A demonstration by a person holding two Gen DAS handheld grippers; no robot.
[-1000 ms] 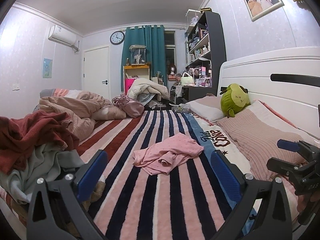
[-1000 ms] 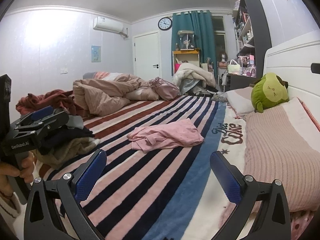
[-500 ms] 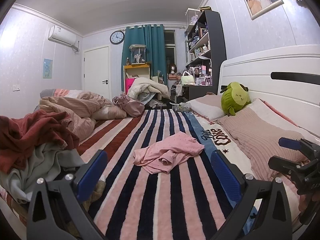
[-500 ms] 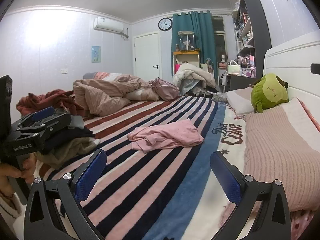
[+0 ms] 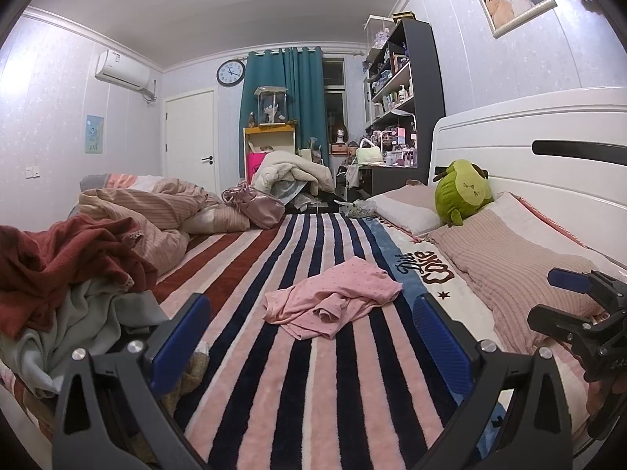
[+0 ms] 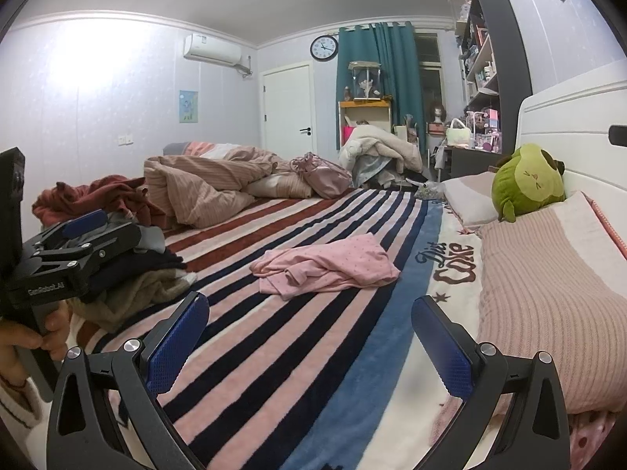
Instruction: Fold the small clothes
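A small pink dotted garment point(image 5: 333, 295) lies crumpled in the middle of the striped blanket point(image 5: 313, 384); it also shows in the right wrist view point(image 6: 325, 266). My left gripper point(image 5: 311, 337) is open and empty, held above the blanket short of the garment. My right gripper point(image 6: 311, 337) is open and empty, also short of the garment. Each gripper shows in the other's view: the right one at the right edge point(image 5: 564, 293), the left one at the left edge point(image 6: 90, 231).
A pile of red, grey and dark clothes point(image 5: 58, 274) lies at the left. A rumpled duvet point(image 5: 156, 215) and pink bag point(image 5: 258, 205) lie beyond. Pillows point(image 5: 521, 262), a green plush point(image 5: 462, 192) and the white headboard point(image 5: 529, 149) are on the right.
Almost nothing differs. Both grippers stay open and hover in place with only a slight drift; the pink garment has not moved.
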